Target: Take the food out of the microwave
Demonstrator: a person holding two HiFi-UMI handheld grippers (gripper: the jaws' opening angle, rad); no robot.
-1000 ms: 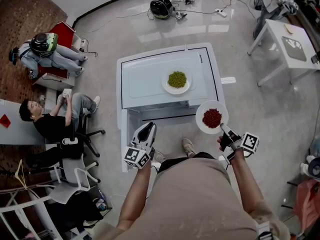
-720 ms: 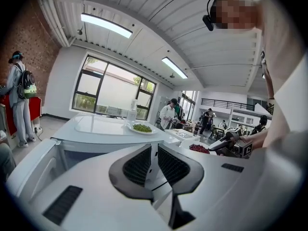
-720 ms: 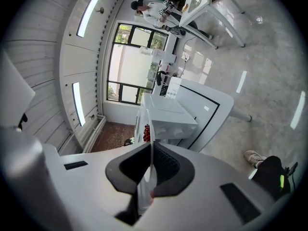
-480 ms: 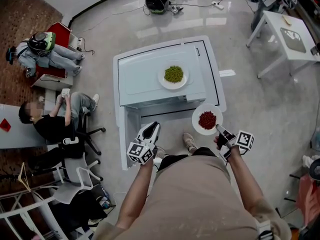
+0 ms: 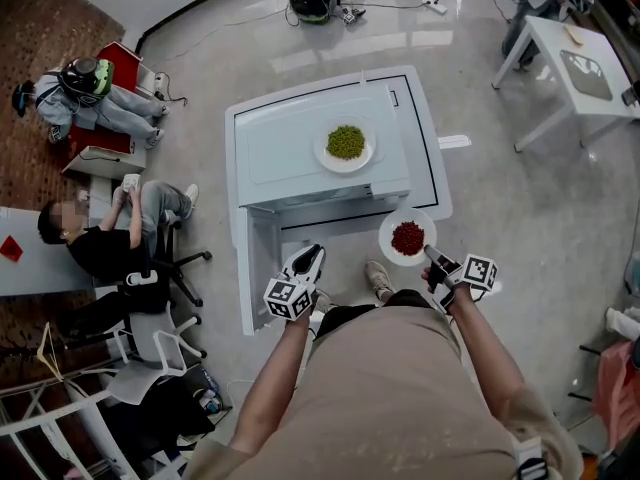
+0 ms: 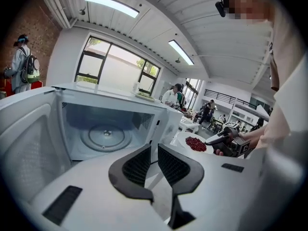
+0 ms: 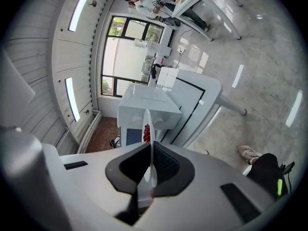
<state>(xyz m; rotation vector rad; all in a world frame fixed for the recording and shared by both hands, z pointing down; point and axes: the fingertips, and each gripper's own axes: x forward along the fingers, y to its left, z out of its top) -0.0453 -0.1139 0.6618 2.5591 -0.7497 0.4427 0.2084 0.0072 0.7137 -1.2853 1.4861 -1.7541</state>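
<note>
Your right gripper [image 5: 432,257] is clamped on the near rim of the plate of red food [image 5: 407,237]. In the right gripper view the rim [image 7: 147,143] runs edge-on between the closed pads. The plate is outside the microwave [image 5: 280,158], just off its front right corner. It extends away from your jaws toward the microwave, and it sits level in the head view.

Your left gripper [image 5: 312,258] is empty, with its jaws only narrowly apart. It hangs in front of the microwave's open cavity, beside the door [image 5: 245,268] that swings out from the left side. Its own view looks straight into the cavity, which shows only the bare turntable [image 6: 105,134]. On that evidence the food is probably already out.

A second plate, with green food [image 5: 346,144], sits on top of the microwave toward its right half.

What likely remains is setting the red plate down. It lies ahead of your right gripper, on the microwave's right side, so that hand carries it. The left gripper is nearer the door, should you want to close it.
</note>
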